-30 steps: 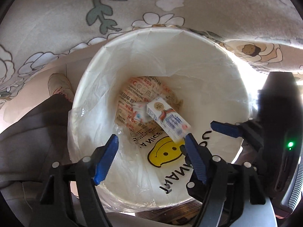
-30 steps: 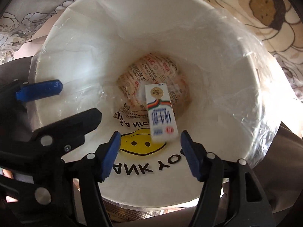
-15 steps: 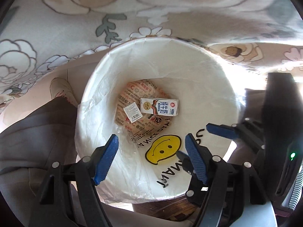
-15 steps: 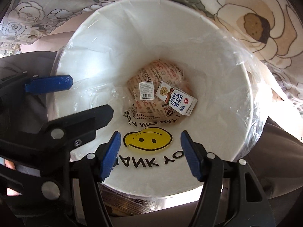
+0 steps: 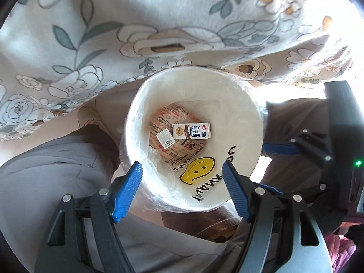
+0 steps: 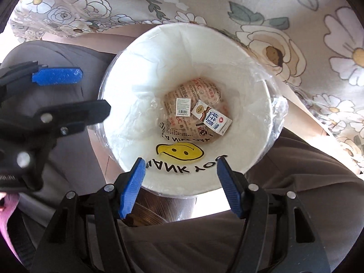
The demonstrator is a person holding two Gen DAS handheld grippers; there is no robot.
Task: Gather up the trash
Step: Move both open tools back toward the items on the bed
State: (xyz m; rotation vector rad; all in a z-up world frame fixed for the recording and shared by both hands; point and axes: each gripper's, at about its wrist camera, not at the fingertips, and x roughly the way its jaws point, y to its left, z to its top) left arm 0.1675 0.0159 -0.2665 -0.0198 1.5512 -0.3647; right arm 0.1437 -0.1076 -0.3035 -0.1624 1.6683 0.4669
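both claws hang over the bin [image 5: 254,113], empty. left claw [image 5: 182,190] spread wide, pinching nothing. right claw [image 6: 178,183] likewise spread, nothing between its pads.

carton [image 6: 211,120] lies flat at the bin bottom, on the printed wrapper [image 6: 198,91], just beside a small label [image 6: 182,107]. liner [image 6: 127,122] with smiley print covers the inside wall.

step in hand, as i read it: pull clear after the drop. best to lift both claws straight up, keep pads off the liner rim so the bag does not drag, then turn out toward the next piece of trash.

against a second ago: carton was mid-air between the right claw's pads, blurred; now it rests on its side. bin looks smaller in both views, so both claws have risen. flowered cloth [image 5: 159,22] fills more of the frame.
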